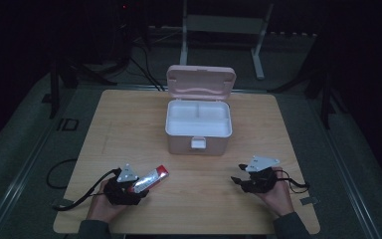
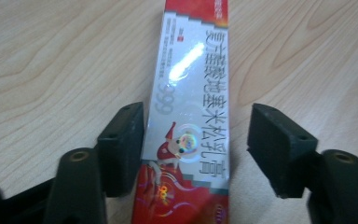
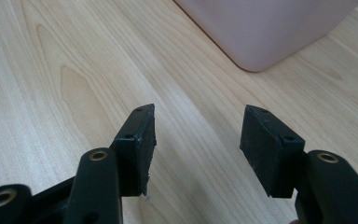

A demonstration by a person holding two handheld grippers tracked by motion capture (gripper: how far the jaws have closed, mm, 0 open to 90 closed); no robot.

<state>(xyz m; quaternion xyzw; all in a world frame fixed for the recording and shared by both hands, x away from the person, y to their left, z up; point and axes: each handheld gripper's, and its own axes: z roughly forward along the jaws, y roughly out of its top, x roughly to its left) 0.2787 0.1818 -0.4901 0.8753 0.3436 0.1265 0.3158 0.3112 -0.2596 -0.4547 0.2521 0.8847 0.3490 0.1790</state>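
A flat, glossy carton (image 2: pixel 193 116) of silver and red card lies lengthwise between the fingers of the left gripper (image 2: pixel 198 149). Its left edge meets the left finger (image 2: pixel 123 144), while a strip of bare wood shows between its right edge and the right finger, so the fingers stand part open and do not clamp it. Down the carton's face run Chinese characters and the figures "999", with a small cartoon figure near the fingertips; the smaller print is too fine to read, and both ends are cut off.

The right gripper (image 3: pixel 196 140) has its matte black fingers spread wide over bare, pale wood-grain bench (image 3: pixel 51 93). Ahead and to the right of them sits a rounded pink plastic box (image 3: pixel 265 28), its lid (image 1: pixel 201 82) raised and its inside white.
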